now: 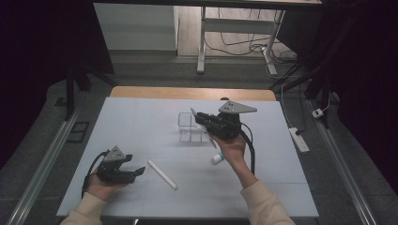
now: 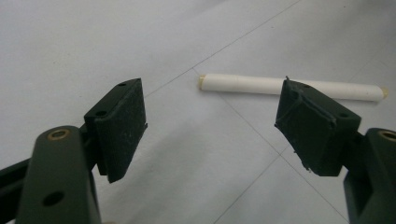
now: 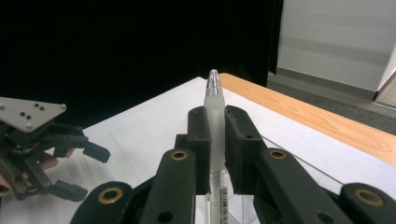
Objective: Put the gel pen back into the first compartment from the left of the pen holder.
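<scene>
The right gripper (image 3: pixel 215 154), jaws clamped mid-barrel on a light, stiff, slippery pen (image 3: pixel 215 116), hovers above the clear holder (image 1: pixel 191 126) near the tabletop's far edge, while the left gripper (image 2: pixel 212 126) gapes.

In the centre right of the frame, the right gripper (image 1: pixel 202 121) is held above a clear container (image 1: pixel 188 126) on the white table (image 1: pixel 141 126), gripping a pen (image 1: pixel 194 114). At lower left, the left gripper (image 1: pixel 137 172) rests with jaws apart, near a white stick (image 1: pixel 162 174). A small white tube (image 1: pixel 217 158) lies below the right hand.
</scene>
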The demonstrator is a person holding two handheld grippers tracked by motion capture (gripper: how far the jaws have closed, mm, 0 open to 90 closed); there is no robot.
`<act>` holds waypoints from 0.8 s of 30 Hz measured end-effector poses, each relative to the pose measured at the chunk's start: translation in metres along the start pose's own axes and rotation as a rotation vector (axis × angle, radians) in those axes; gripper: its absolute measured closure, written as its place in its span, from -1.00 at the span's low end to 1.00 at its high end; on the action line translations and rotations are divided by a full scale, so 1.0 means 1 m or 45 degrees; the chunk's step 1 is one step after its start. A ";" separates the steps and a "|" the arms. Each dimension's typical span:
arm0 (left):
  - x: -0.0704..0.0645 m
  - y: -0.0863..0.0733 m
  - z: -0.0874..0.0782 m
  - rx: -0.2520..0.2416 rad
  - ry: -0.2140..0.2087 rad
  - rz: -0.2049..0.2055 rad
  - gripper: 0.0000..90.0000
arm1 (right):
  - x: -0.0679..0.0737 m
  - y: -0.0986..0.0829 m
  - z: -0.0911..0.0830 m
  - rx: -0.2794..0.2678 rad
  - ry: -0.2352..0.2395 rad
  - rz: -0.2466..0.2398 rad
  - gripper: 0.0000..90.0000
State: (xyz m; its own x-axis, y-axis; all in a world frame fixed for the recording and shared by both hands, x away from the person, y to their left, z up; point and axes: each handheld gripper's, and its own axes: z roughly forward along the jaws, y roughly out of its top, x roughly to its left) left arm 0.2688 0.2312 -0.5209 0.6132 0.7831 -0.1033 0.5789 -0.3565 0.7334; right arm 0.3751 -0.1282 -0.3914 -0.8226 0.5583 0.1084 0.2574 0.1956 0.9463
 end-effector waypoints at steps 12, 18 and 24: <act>0.000 0.000 0.000 0.002 0.000 0.000 -0.46 | -0.004 0.011 0.009 -0.030 -0.010 0.014 0.79; 0.001 0.000 0.000 0.001 0.000 -0.002 -0.46 | -0.004 0.017 0.016 -0.040 -0.010 0.005 0.79; 0.001 0.000 0.000 -0.005 0.000 -0.010 -0.46 | -0.005 0.021 0.024 -0.031 -0.030 0.002 0.79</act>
State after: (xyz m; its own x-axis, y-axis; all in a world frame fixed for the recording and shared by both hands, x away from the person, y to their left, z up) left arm 0.2694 0.2320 -0.5207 0.6086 0.7859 -0.1094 0.5816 -0.3480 0.7353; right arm 0.3967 -0.1077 -0.3793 -0.8098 0.5776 0.1031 0.2464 0.1753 0.9532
